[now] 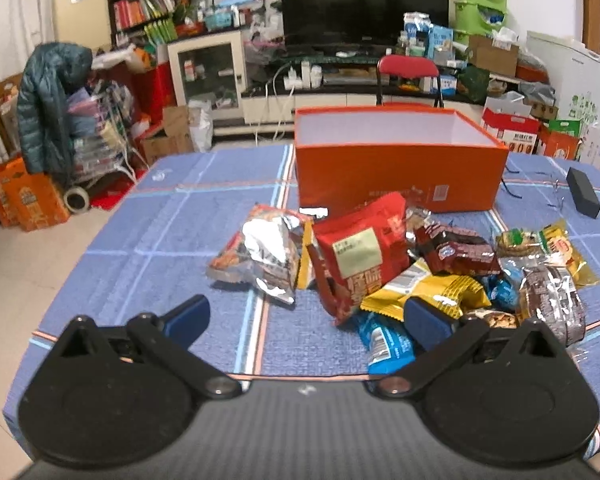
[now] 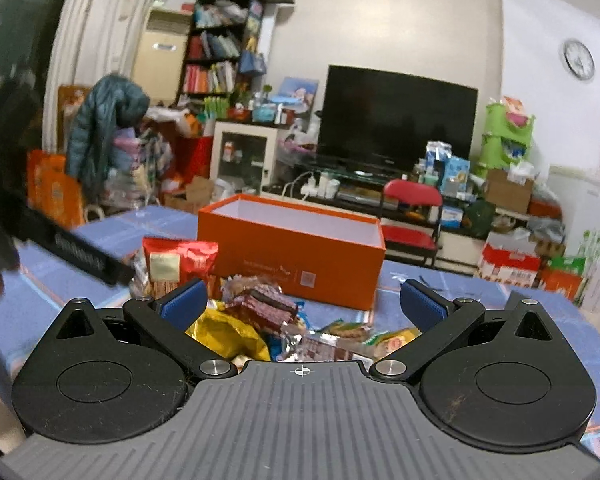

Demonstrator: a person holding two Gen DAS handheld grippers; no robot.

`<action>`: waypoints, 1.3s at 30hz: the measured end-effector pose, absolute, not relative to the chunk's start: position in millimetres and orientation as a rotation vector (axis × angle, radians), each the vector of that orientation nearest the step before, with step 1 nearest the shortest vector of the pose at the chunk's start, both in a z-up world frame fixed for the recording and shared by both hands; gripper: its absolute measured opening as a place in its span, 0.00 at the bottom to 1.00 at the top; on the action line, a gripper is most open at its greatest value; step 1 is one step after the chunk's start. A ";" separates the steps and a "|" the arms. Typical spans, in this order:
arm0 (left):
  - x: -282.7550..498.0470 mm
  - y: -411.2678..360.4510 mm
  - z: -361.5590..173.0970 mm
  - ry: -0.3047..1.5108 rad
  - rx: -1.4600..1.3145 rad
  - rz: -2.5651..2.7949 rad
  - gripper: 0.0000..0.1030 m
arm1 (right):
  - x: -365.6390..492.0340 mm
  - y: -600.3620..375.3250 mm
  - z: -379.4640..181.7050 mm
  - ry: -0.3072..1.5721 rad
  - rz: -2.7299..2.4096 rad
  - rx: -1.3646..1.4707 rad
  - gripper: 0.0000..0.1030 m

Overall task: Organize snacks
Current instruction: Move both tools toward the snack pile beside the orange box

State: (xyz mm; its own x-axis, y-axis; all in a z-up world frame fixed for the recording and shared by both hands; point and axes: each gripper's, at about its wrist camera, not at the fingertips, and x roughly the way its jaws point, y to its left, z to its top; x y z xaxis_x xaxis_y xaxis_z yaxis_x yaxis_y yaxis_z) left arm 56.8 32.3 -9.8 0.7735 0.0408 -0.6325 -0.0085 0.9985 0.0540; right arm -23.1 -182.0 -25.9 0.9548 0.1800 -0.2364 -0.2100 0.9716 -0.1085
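An open orange box (image 1: 396, 172) (image 2: 296, 256) with a white inside stands on the blue checked tablecloth (image 1: 148, 248). In front of it lies a heap of snack packets: a silver foil bag (image 1: 260, 256), a big red bag (image 1: 356, 252) (image 2: 176, 264), a dark red packet (image 1: 456, 250) (image 2: 260, 308), a yellow packet (image 1: 424, 292) (image 2: 228, 334) and a blue one (image 1: 384, 344). My left gripper (image 1: 306, 316) hovers open just before the heap, holding nothing. My right gripper (image 2: 302, 300) is open above the packets, also holding nothing.
A black case (image 1: 582, 192) lies on the table to the right of the box. A red chair (image 1: 408, 72) (image 2: 412, 216) stands behind the table. Beyond are a TV, a bookshelf and cluttered cartons. A dark blurred object (image 2: 80, 254) reaches in from the left.
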 end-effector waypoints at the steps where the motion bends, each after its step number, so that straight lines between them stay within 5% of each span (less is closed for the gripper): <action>1: 59.1 32.7 -13.7 0.699 0.040 0.032 0.99 | -20.7 -182.8 -24.5 0.230 0.198 -0.111 0.92; 39: 71.4 24.9 -33.0 0.769 0.036 0.064 0.99 | 32.0 -179.2 -52.8 0.572 -0.067 0.037 0.92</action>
